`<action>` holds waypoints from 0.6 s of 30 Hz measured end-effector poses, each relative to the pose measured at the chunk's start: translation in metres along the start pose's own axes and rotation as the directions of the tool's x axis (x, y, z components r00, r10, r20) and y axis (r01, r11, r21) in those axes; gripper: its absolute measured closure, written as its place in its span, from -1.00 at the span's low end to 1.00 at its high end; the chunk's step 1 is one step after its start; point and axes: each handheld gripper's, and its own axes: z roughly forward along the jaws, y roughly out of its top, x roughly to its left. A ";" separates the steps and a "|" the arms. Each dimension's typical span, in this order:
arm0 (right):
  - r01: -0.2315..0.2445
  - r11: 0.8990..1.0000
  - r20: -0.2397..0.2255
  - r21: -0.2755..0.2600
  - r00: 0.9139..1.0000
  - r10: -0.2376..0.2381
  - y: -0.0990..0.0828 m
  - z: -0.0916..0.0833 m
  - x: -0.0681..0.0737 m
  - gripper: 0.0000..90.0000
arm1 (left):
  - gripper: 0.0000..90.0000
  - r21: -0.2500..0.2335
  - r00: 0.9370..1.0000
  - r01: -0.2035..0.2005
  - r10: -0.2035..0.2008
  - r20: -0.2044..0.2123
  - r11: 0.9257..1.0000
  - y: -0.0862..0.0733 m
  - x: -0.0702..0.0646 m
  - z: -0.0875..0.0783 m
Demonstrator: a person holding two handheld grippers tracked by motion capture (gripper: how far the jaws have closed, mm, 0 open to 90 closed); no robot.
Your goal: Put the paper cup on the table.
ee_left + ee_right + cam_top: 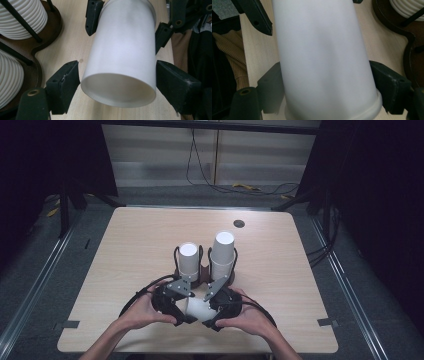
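You are holding both grippers close together at the near edge of the surface (pixel 125 250), your left hand (pixel 142 312) and your right hand (pixel 250 317) coming in from the bottom of the high view. Between them a single white paper cup (pixel 197 309) is lying on its side just above the wood. Your left gripper (pixel 117 75) is closing its fingers (pixel 66 82) on the cup's base end, each pad touching or nearly touching the wall, with the recessed bottom facing that camera. Your right gripper (pixel 325 85) is gripping the same cup near its rolled rim, its fingers (pixel 387 85) pressing against both sides. In each gripper view, the other gripper's black pads are showing farther along the cup, so the two pairs are clamping opposite ends. Just beyond your hands, a dark wooden holder (pixel 202 276) with thin black wire uprights is standing at the middle of the surface, carrying two stacks of ribbed white cups: the left stack (pixel 188 260) is sitting lower and the right stack (pixel 222 255) is rising taller. Farther back, a small dark round grommet (pixel 239 223) is sitting near the far edge.
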 end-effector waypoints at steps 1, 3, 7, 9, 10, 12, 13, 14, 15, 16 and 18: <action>0.000 1.000 0.000 0.000 1.000 0.000 0.000 0.000 0.000 -0.54 | -0.54 -0.001 1.000 0.003 -0.003 -0.002 1.000 0.000 0.001 0.001; 0.005 1.000 -0.001 -0.001 1.000 -0.005 0.001 0.001 0.001 -0.54 | -0.52 0.011 1.000 -0.001 0.001 0.011 1.000 0.000 0.001 0.002; 0.007 1.000 0.001 0.006 1.000 -0.007 0.002 0.001 0.002 -0.54 | -0.42 0.006 1.000 -0.004 0.004 0.022 1.000 0.000 -0.002 0.005; 0.008 1.000 0.000 0.004 1.000 -0.008 0.002 0.002 0.002 -0.54 | -0.42 0.009 1.000 -0.010 0.010 0.021 1.000 0.000 -0.002 0.005; 0.010 1.000 -0.001 0.004 1.000 -0.010 0.003 0.001 0.003 -0.54 | -0.43 0.021 0.999 -0.019 0.018 0.031 1.000 0.001 -0.001 0.005; 0.013 1.000 0.000 0.004 1.000 -0.013 0.003 0.001 0.004 -0.54 | -0.45 0.011 1.000 -0.010 0.009 0.029 1.000 0.002 -0.002 0.006; 0.012 1.000 0.001 0.004 1.000 -0.012 0.003 0.001 0.004 -0.54 | -0.45 0.006 0.999 -0.011 0.011 0.033 1.000 0.002 -0.002 0.006; 0.012 1.000 0.001 0.004 1.000 -0.012 0.003 0.001 0.004 -0.54 | -0.45 0.006 0.999 -0.011 0.011 0.033 1.000 0.002 -0.002 0.006; 0.017 1.000 0.000 0.002 1.000 -0.017 0.004 0.001 0.004 -0.54 | -0.43 0.013 0.999 -0.013 0.012 0.037 1.000 0.002 -0.002 0.005; 0.017 1.000 0.000 0.002 1.000 -0.017 0.004 0.001 0.004 -0.54 | -0.41 0.013 0.999 -0.013 0.012 0.037 1.000 0.002 -0.002 0.005; 0.016 1.000 -0.001 0.003 1.000 -0.016 0.004 0.001 0.005 -0.54 | -0.41 0.012 0.999 -0.022 0.021 0.045 1.000 0.002 -0.002 0.006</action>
